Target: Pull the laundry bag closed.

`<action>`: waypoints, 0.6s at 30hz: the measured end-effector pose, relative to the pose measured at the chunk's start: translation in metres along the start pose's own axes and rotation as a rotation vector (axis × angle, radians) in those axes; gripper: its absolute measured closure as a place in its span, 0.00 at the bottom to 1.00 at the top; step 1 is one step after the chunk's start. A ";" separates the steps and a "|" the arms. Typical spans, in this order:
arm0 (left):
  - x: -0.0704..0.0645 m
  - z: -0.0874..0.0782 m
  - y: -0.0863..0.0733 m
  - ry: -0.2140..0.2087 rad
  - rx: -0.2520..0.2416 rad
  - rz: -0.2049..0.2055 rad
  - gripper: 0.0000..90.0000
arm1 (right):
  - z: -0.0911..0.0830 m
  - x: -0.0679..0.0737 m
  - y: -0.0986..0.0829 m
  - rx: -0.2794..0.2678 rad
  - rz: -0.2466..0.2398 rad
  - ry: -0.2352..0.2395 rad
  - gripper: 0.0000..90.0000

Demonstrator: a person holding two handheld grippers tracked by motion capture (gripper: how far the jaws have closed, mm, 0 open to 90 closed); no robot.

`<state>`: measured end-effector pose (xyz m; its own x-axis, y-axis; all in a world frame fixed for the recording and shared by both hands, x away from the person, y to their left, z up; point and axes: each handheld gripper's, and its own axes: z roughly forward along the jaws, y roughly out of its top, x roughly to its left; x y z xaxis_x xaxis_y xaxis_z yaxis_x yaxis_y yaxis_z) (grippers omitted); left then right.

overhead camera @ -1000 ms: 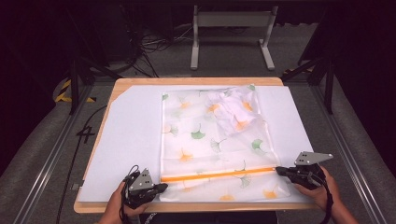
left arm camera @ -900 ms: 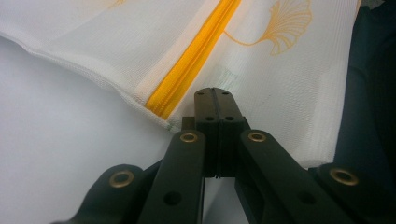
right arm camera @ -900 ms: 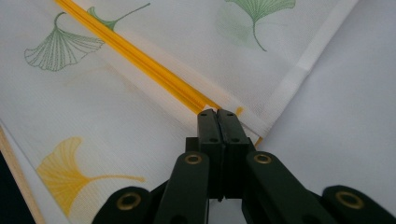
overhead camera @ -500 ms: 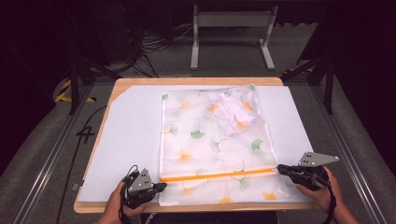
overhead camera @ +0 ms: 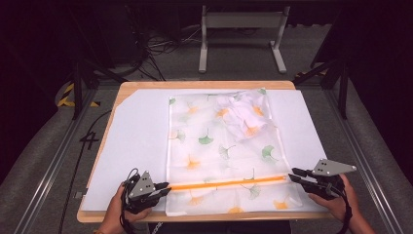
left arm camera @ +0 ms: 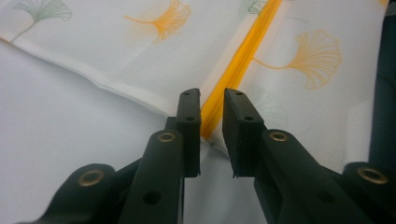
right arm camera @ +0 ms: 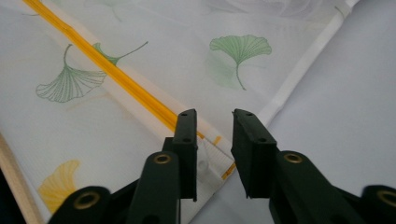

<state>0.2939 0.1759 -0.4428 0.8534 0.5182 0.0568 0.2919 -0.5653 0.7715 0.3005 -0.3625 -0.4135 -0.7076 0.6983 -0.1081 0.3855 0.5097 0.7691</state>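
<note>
At either end of the orange zipper on the leaf-print bag, the left gripper and right gripper hover, fingers apart, gripping nothing.

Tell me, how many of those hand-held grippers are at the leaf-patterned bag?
2. The left hand-held gripper sits at the left end of the bag's orange zip strip, the right hand-held gripper at its right end. Both have their jaws open.

The right gripper seems to have drawn slightly toward the person.
</note>
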 end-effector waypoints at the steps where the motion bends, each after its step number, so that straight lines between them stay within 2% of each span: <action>1: 0.001 -0.001 0.000 0.009 -0.003 0.001 0.83 | 0.000 0.000 0.000 0.000 -0.002 -0.003 0.75; 4: 0.006 -0.002 0.001 0.029 -0.011 -0.006 0.77 | 0.001 -0.001 0.001 -0.004 -0.005 -0.008 0.71; 7: 0.011 -0.004 0.000 0.049 -0.022 -0.019 0.65 | 0.001 -0.002 0.003 -0.016 -0.007 -0.024 0.64; 8: 0.015 -0.004 0.000 0.073 -0.023 -0.019 0.63 | 0.001 -0.003 0.003 -0.018 -0.006 -0.030 0.63; 11: 0.020 -0.006 0.000 0.088 -0.034 -0.022 0.62 | 0.002 -0.005 0.004 -0.023 0.002 -0.048 0.57; 12: 0.021 -0.006 0.000 0.106 -0.035 -0.024 0.58 | 0.003 -0.005 0.005 -0.022 0.005 -0.051 0.57; 14: 0.023 -0.007 0.000 0.109 -0.036 -0.026 0.57 | 0.004 -0.006 0.006 -0.031 -0.007 -0.046 0.55; 18: 0.032 -0.009 0.000 0.154 -0.049 -0.043 0.51 | 0.006 -0.007 0.009 -0.033 -0.016 -0.066 0.49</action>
<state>0.3171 0.1987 -0.4352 0.7631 0.6356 0.1166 0.3020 -0.5102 0.8053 0.3126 -0.3592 -0.4095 -0.6724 0.7225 -0.1609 0.3540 0.5048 0.7873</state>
